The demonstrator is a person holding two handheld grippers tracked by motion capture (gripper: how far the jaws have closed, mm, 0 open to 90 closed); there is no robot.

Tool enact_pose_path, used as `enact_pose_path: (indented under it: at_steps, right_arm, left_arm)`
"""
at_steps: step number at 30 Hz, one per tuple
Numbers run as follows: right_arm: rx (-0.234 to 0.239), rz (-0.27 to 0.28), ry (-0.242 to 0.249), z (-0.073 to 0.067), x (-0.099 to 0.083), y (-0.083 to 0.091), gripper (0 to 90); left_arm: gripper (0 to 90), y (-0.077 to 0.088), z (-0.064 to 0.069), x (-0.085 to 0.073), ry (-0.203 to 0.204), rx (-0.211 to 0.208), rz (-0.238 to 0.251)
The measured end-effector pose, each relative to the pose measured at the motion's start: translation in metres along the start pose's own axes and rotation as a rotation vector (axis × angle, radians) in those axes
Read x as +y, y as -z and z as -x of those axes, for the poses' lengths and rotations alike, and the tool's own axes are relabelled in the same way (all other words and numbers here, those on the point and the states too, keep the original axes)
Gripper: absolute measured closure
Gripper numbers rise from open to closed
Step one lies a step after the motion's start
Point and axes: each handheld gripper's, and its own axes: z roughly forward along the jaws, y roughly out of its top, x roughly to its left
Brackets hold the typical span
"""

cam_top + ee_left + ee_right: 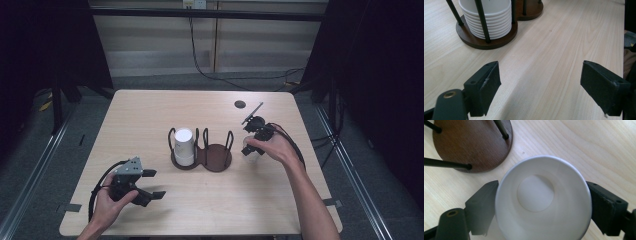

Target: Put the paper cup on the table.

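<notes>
The right gripper [541, 207] clamps a white paper cup [543, 200] just right of the brown cup holder [216, 159] mid-table, while the left gripper [540, 87] hovers wide apart near the table's [150, 110] front-left.

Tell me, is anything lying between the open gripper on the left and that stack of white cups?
No. In the left gripper view, bare wooden table runs from the left gripper to the stack of cups in its brown rack.
</notes>
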Motion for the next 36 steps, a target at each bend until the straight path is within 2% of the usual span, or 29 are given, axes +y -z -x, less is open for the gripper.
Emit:
enact_pose_path:
  at_steps: [9, 11, 15, 17, 18, 20, 23, 27, 28, 29, 32, 33, 34, 36]
  right_arm:
    - [0.028, 0.087, -0.031, 0.002, -0.005, 0.01, 14.0]
    - [0.035, 0.126, -0.054, 0.003, -0.008, 0.013, 14.4]
    - [0.037, 0.152, -0.061, 0.003, -0.01, 0.015, 14.4]
    - [0.043, 0.183, -0.067, 0.003, -0.012, 0.018, 14.6]
    - [0.047, 0.221, -0.073, 0.003, -0.013, 0.022, 15.0]
    - [0.05, 0.23, -0.072, 0.003, -0.013, 0.024, 15.1]
    - [0.066, 0.29, -0.091, 0.002, -0.015, 0.03, 15.3]
    - [0.064, 0.331, -0.093, 0.001, -0.019, 0.033, 15.8]
    - [0.062, 0.34, -0.096, 0.0, -0.019, 0.034, 16.2]
    - [0.05, 0.348, -0.104, 0.0, -0.021, 0.034, 16.5]
    - [0.072, 0.412, -0.119, 0.0, -0.029, 0.038, 16.3]
    - [0.072, 0.412, -0.119, 0.0, -0.029, 0.038, 16.3]
    - [0.082, 0.444, -0.126, -0.001, -0.032, 0.042, 15.9]
    - [0.086, 0.453, -0.126, -0.002, -0.033, 0.044, 15.8]
  left_arm:
    - [16.4, 0.0, -0.002, -0.001, 0.018, 0.009, 0.007]
    - [16.4, 0.0, -0.003, -0.001, 0.01, 0.008, -0.002]
    - [16.4, -0.001, -0.002, -0.001, 0.004, 0.004, -0.004]
    - [16.4, -0.001, -0.002, -0.001, 0.005, 0.004, -0.004]
    - [16.4, -0.001, -0.002, -0.001, 0.005, 0.004, -0.003]
    - [16.4, -0.001, -0.002, -0.001, 0.004, 0.006, -0.003]
    - [16.4, 0.0, -0.002, 0.0, 0.006, 0.008, -0.004]
    - [16.4, 0.0, -0.002, -0.001, 0.028, 0.01, 0.003]
    - [16.4, 0.0, -0.003, -0.001, 0.02, 0.013, -0.001]
    - [16.4, 0.0, -0.003, -0.001, 0.028, 0.011, 0.006]
    - [16.4, 0.001, -0.003, -0.001, 0.029, 0.014, 0.007]
    - [16.4, 0.001, -0.003, -0.001, 0.029, 0.014, 0.008]
    - [16.4, 0.001, -0.003, -0.001, 0.027, 0.015, 0.007]
    - [16.4, 0.0, -0.003, -0.001, 0.029, 0.015, 0.008]
